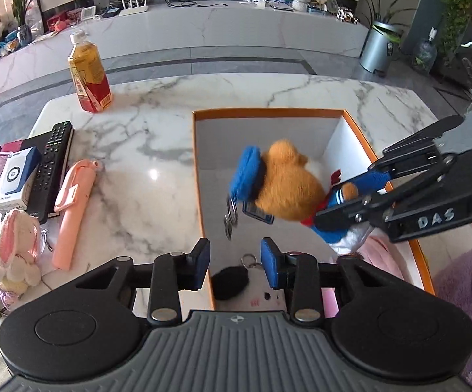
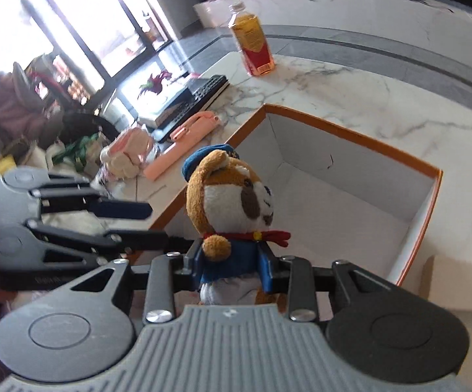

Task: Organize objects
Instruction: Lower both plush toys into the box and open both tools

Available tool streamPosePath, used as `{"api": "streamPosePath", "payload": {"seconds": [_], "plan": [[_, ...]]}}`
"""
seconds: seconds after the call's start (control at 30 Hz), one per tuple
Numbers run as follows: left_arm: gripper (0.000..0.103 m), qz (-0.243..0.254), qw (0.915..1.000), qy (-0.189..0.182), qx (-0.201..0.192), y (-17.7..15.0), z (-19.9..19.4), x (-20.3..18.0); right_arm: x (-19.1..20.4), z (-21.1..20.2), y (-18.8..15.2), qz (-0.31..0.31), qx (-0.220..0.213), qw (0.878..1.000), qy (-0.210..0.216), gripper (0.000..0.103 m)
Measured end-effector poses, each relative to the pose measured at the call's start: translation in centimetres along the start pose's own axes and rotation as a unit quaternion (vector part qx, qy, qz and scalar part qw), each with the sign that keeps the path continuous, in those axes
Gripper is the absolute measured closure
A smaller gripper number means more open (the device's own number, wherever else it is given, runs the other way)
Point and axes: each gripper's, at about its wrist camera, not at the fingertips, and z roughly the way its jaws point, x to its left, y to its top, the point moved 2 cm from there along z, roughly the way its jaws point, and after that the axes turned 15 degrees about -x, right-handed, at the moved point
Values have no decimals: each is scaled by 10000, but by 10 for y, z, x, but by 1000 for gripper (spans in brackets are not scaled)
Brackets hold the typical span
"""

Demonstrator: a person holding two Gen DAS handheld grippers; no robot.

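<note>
My right gripper (image 2: pixel 234 269) is shut on a plush dog (image 2: pixel 232 202) with a blue cap, blue jacket and red scarf. It holds the dog above the orange-rimmed white box (image 2: pixel 409 163). In the left wrist view the dog (image 1: pixel 288 186) hangs over the box (image 1: pixel 268 112), with a metal key ring dangling from its cap, and the right gripper (image 1: pixel 347 210) comes in from the right. My left gripper (image 1: pixel 235 261) is open and empty at the box's near edge. A black pouch (image 1: pixel 231 282) and a pink-white item (image 1: pixel 265 300) lie in the box below it.
On the marble table (image 1: pixel 144 150) left of the box lie a pink handheld fan (image 1: pixel 72 209), a black remote (image 1: pixel 53 166), a small white-blue box (image 1: pixel 15 179) and a crochet bunny (image 1: pixel 15 254). A tea bottle (image 1: pixel 89 75) stands at the far left.
</note>
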Motion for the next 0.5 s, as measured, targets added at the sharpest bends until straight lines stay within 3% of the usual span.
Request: {"api": "streamPosePath", "payload": {"seconds": [0.1,0.3,0.43,0.5], "plan": [[62,-151,9999,-6,-7,1,4,10,1,21,5,-794,363,9962,79,68],[62,-470,9988,40,86,-5,15,28,6,63,5,-2312,925,9682,252,68],[62,-525,9984,-78,174,-10,20,33,7,80,1,-2434,1192,9595,768,69],[62,-561,9982,-104,207,-12,22,36,9,89,-4,-2633,1315,9525,780,69]]}}
